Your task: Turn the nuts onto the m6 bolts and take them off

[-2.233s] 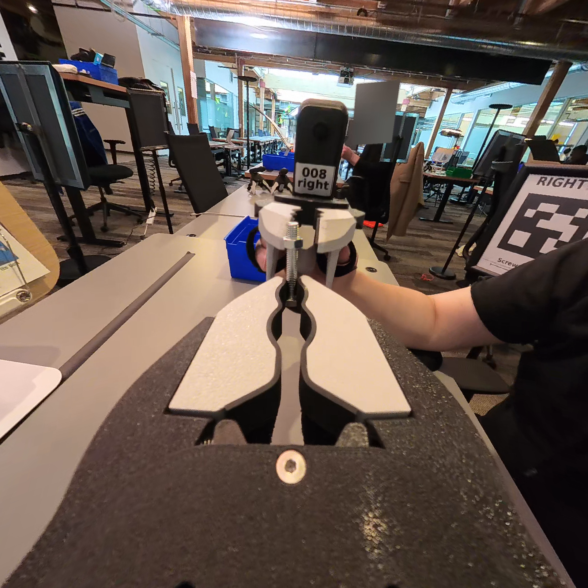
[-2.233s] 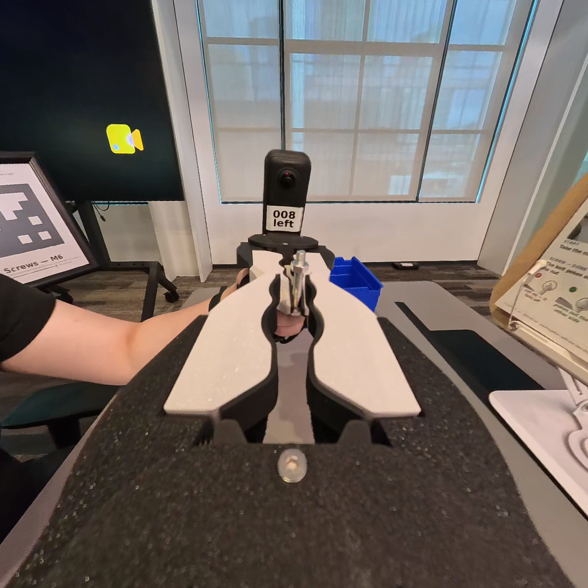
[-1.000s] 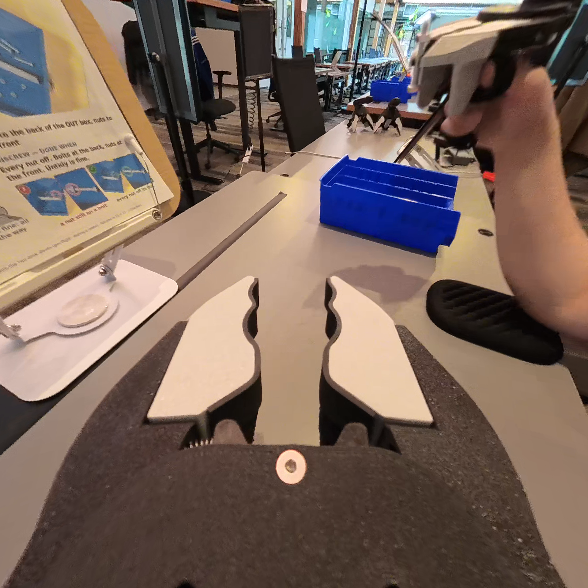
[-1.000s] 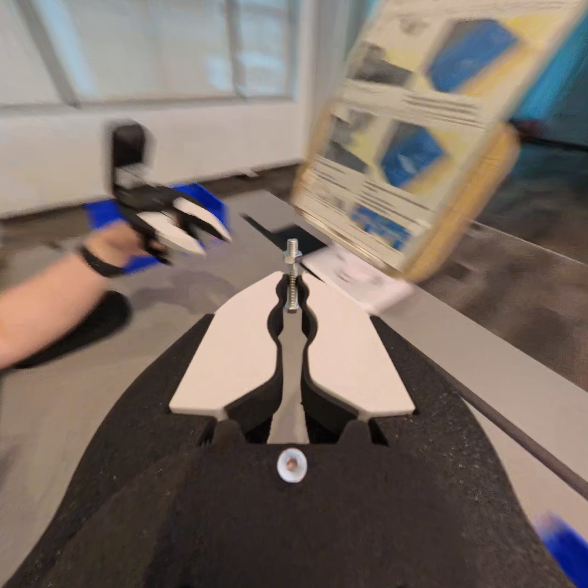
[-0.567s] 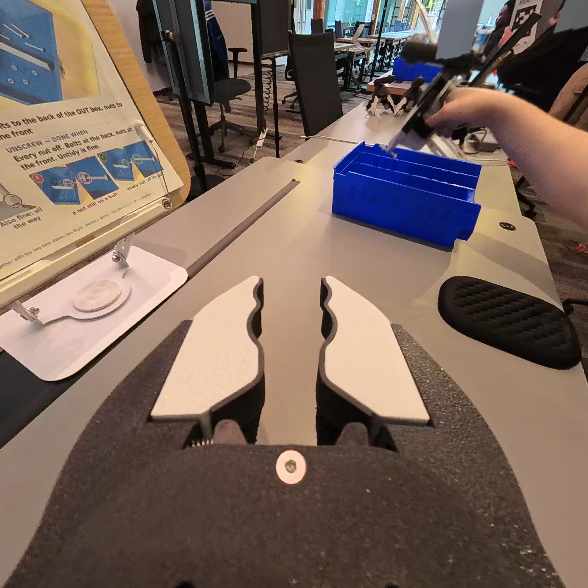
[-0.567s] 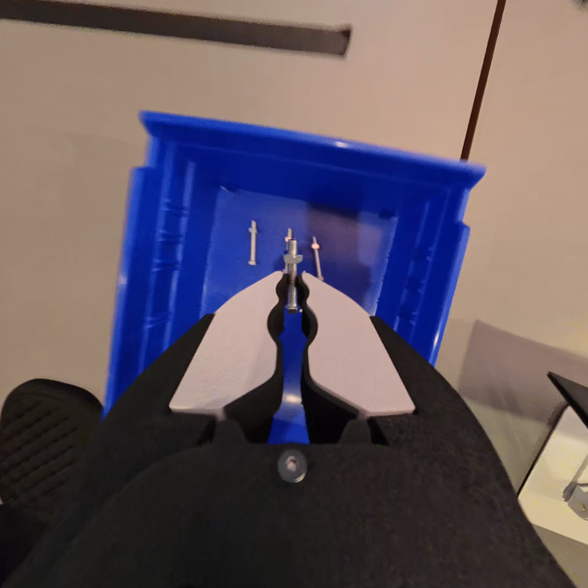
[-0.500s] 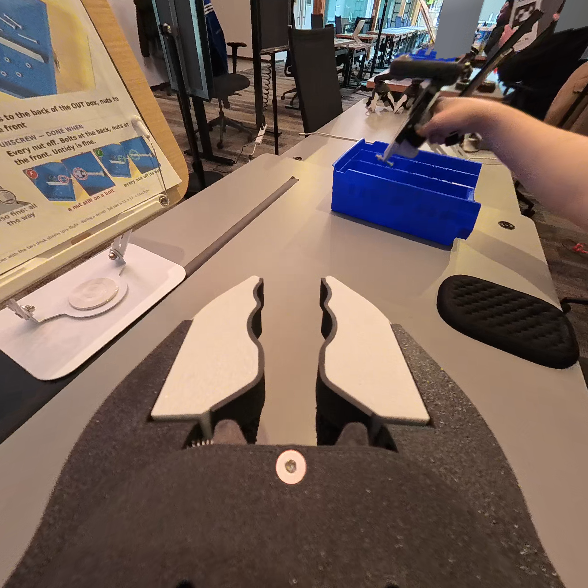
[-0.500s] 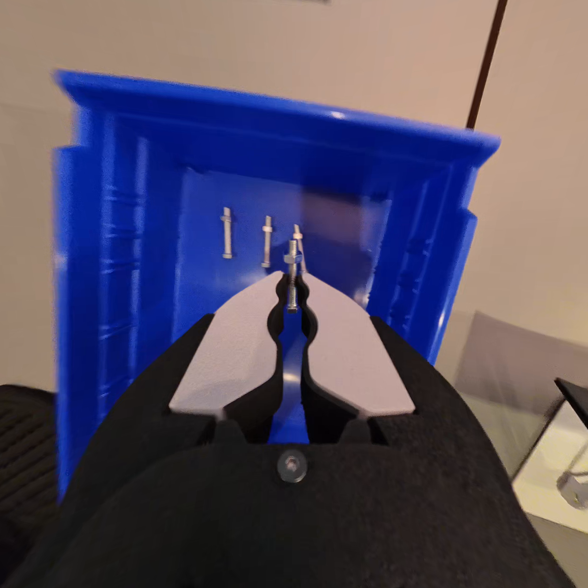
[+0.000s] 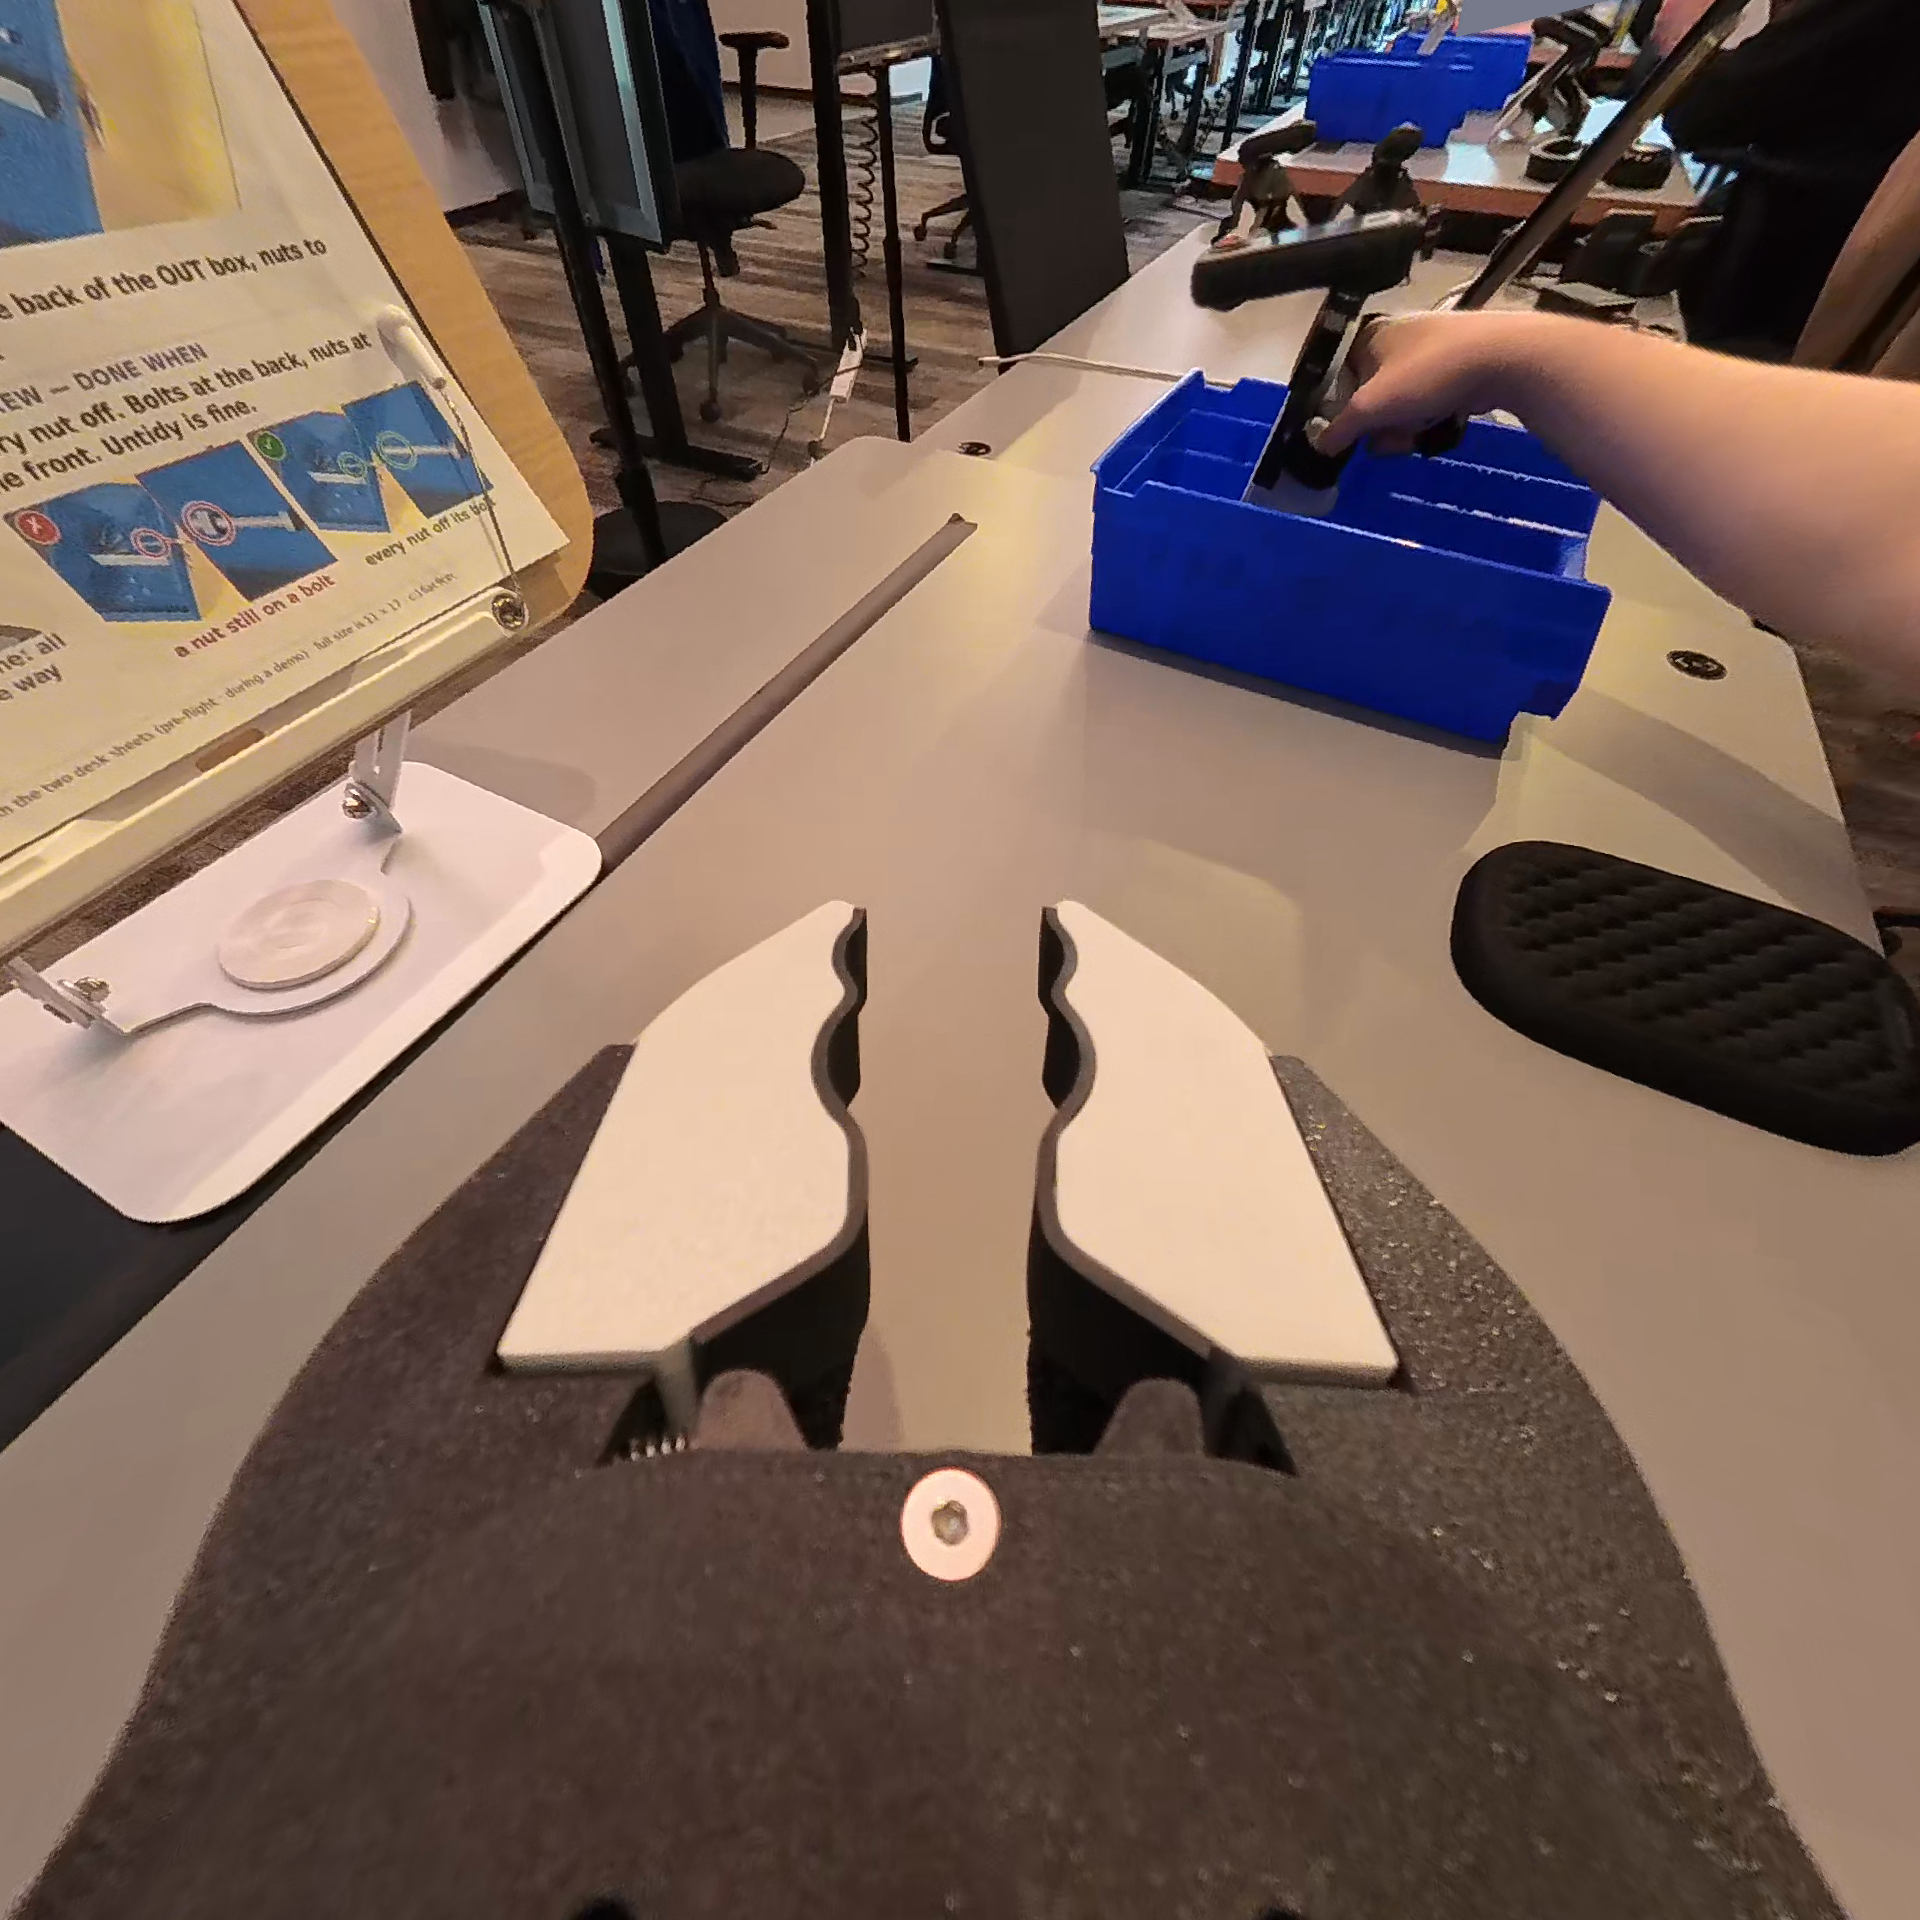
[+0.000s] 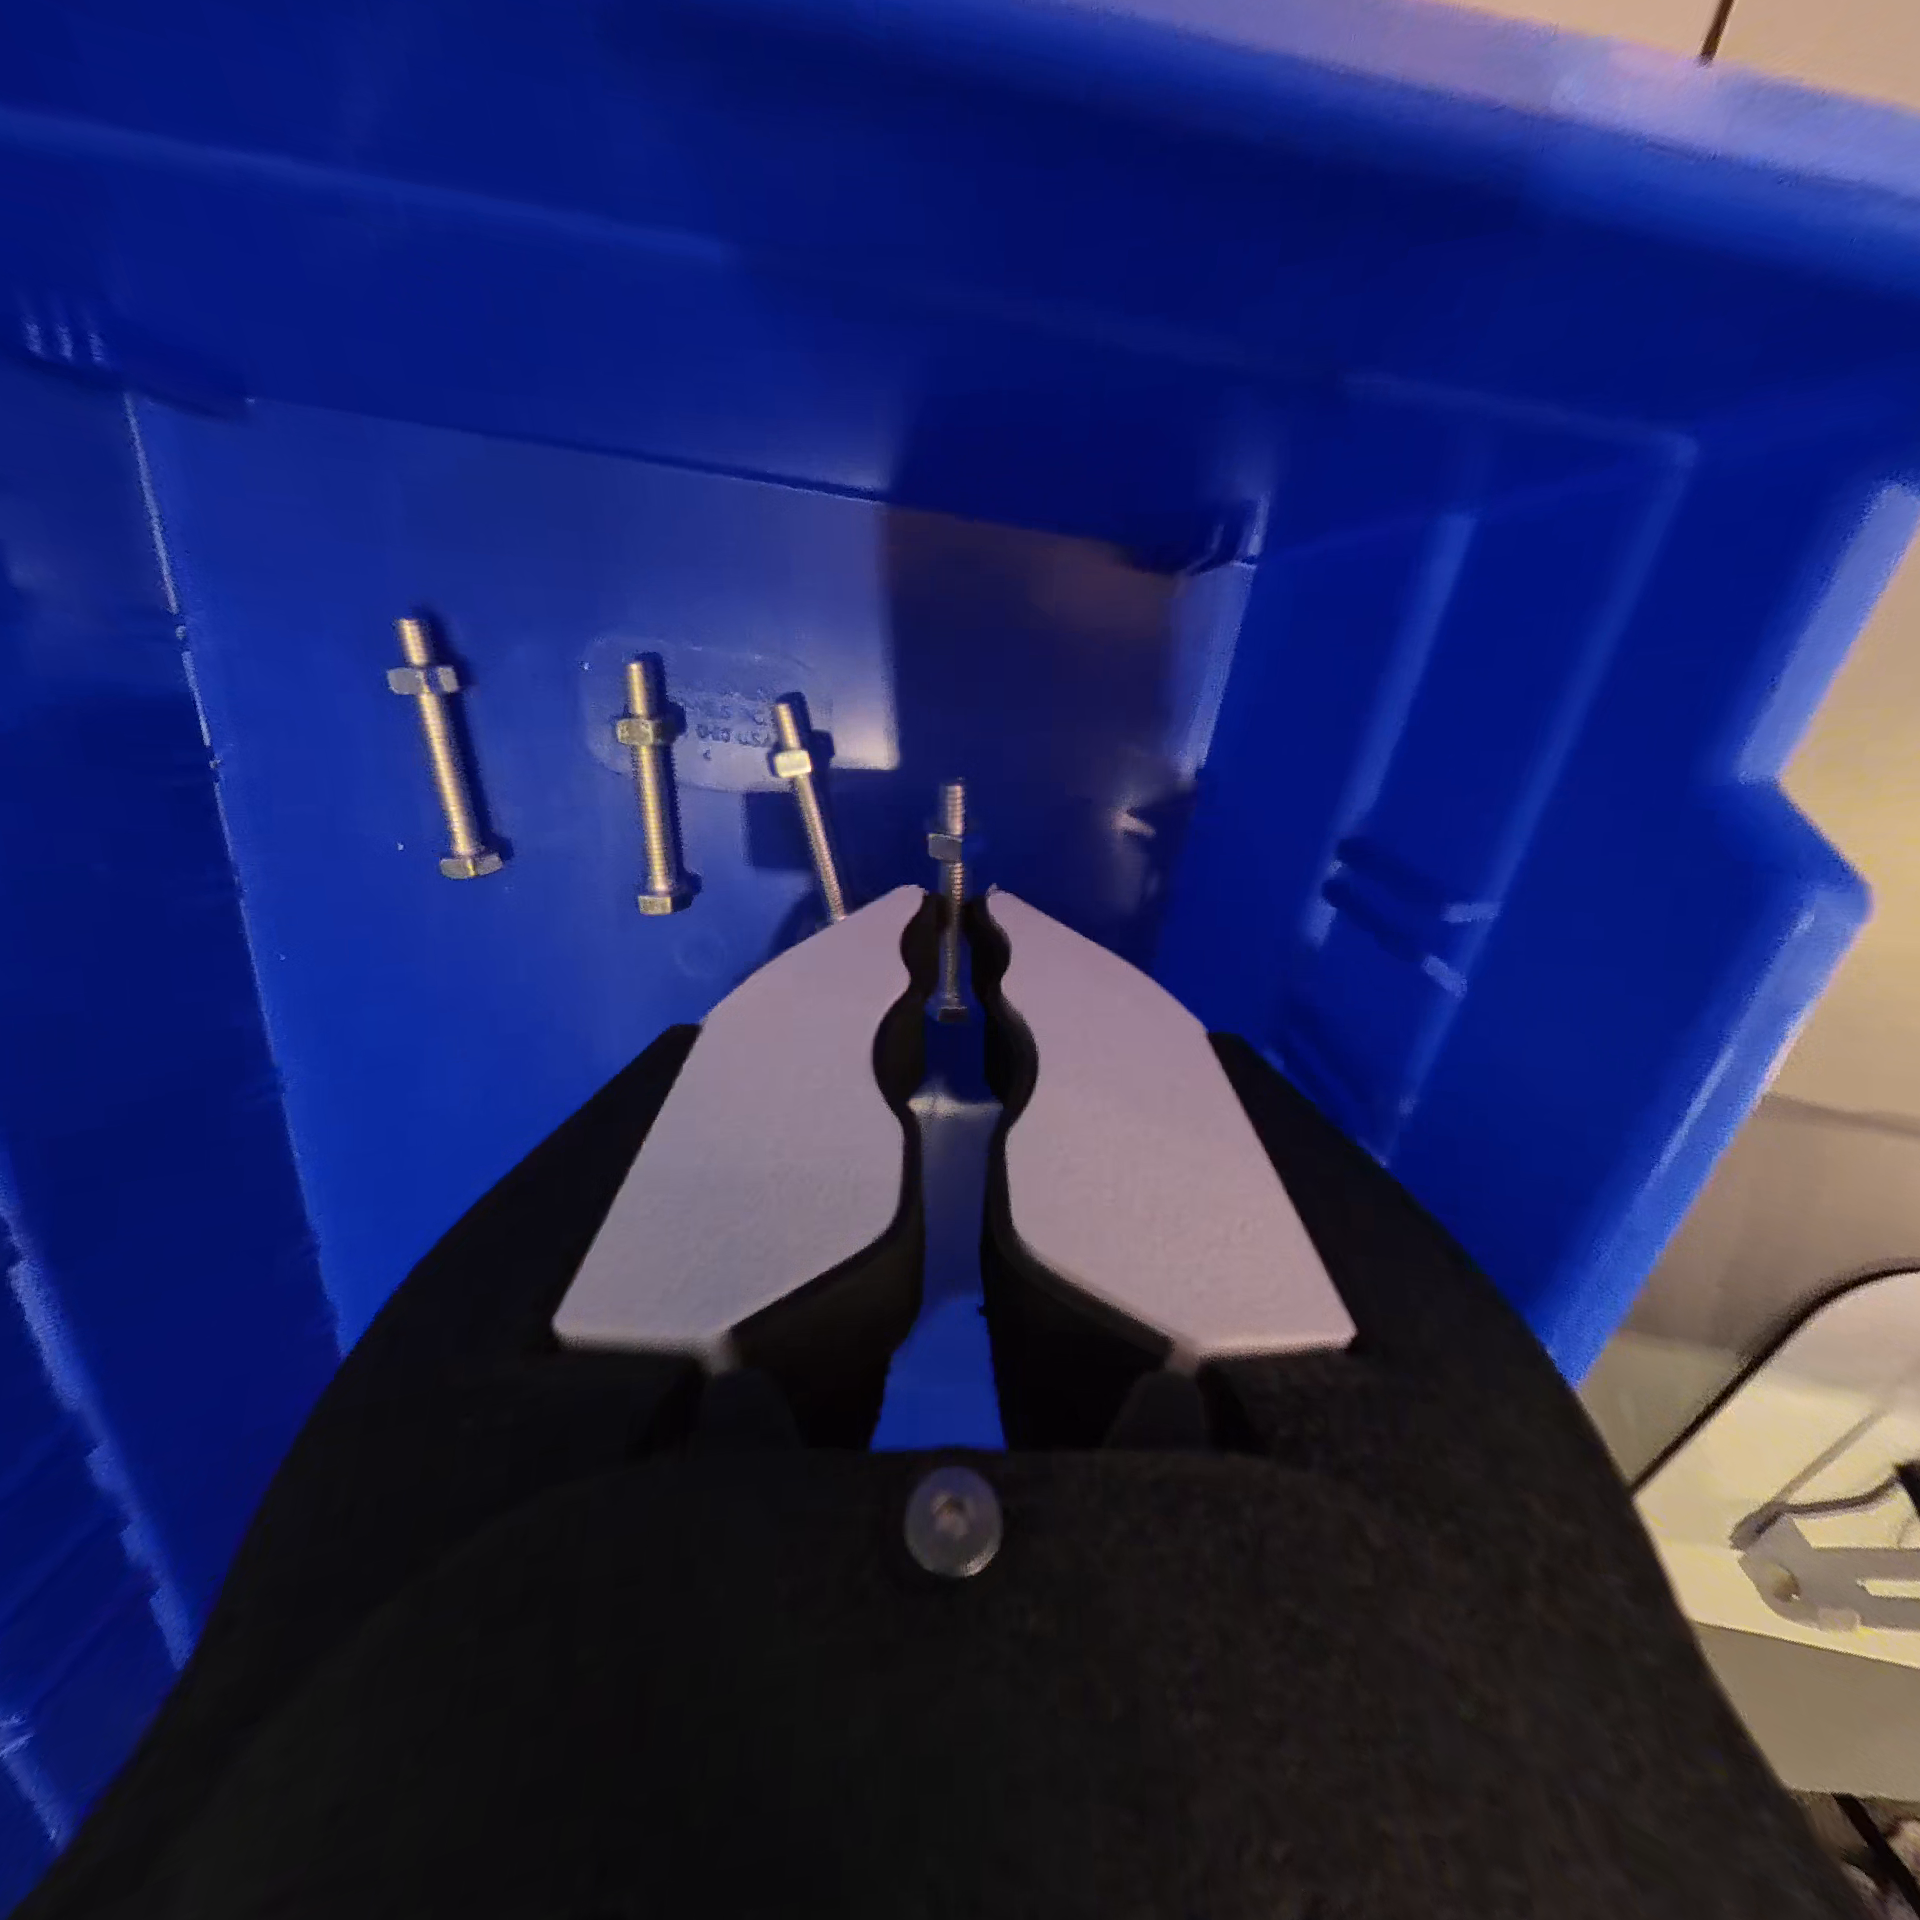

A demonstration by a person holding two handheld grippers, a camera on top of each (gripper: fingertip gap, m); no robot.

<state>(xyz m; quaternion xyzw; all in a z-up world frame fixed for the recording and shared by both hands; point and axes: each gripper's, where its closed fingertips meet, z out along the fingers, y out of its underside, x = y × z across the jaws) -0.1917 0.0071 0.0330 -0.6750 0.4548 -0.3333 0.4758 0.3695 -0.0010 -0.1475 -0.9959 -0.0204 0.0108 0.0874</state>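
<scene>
My right gripper [image 10: 948, 904] is shut on a bolt with a nut [image 10: 949, 844] threaded on it, held low inside the blue bin [image 10: 1039, 260], just above its floor. Three more bolts with nuts on them lie on the bin floor to the left: one [image 10: 442, 743], a second [image 10: 649, 790] and a third [image 10: 805, 805] partly behind my left finger. In the left wrist view the right gripper [image 9: 1294, 468] dips into the blue bin [image 9: 1340, 603]. My left gripper [image 9: 951, 925] is open and empty above the grey table [image 9: 935, 748].
A black padded rest [image 9: 1683, 987] lies on the table at right. An instruction board on a white stand [image 9: 281, 966] is at left. A dark slot [image 9: 790, 675] runs along the table. Chairs and desks stand beyond. There is about 60 cm between the tips of the two grippers.
My left gripper let go of the bolt and opened, then drew back over the table. My right gripper carried the bolt with its nut to the blue bin and lowered it inside.
</scene>
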